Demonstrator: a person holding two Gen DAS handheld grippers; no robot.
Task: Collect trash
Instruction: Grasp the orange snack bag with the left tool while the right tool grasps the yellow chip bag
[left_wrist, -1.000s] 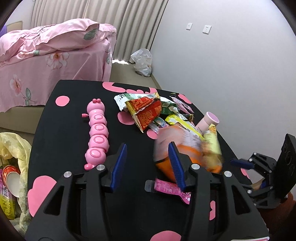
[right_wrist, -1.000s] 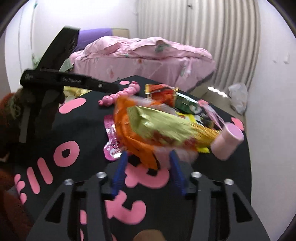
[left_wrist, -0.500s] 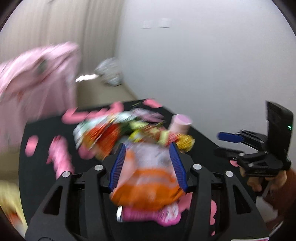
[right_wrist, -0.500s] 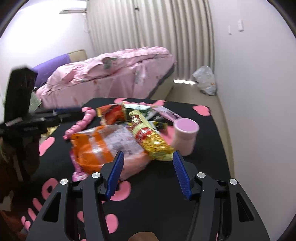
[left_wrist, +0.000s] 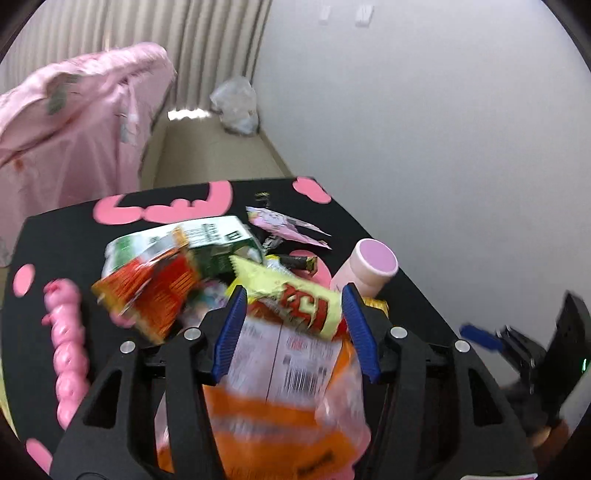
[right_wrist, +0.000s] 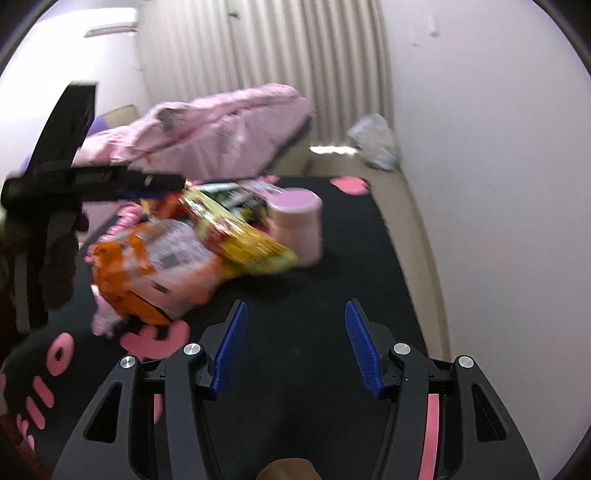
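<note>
The crinkled orange-and-clear plastic snack bag lies on the black bench with pink shapes, at the near end of a heap of wrappers, and it sits between the blue pads of our left claw. The pads stand apart on either side of it; we cannot see them pressing the film, so we read the bag as straddled, not gripped. A yellow-and-red foil packet lies across its far end, just beside a pale pink cylindrical cup.

In our judgement the step goes best if we close low on the bag's middle, so the yellow packet slides off rather than rides along — loose film slips easily.

The bag's long axis runs along the claw, printed barcode face up, far end toward the heap.

Our right claw hangs spread wide over bare bench, holding nothing.
</note>
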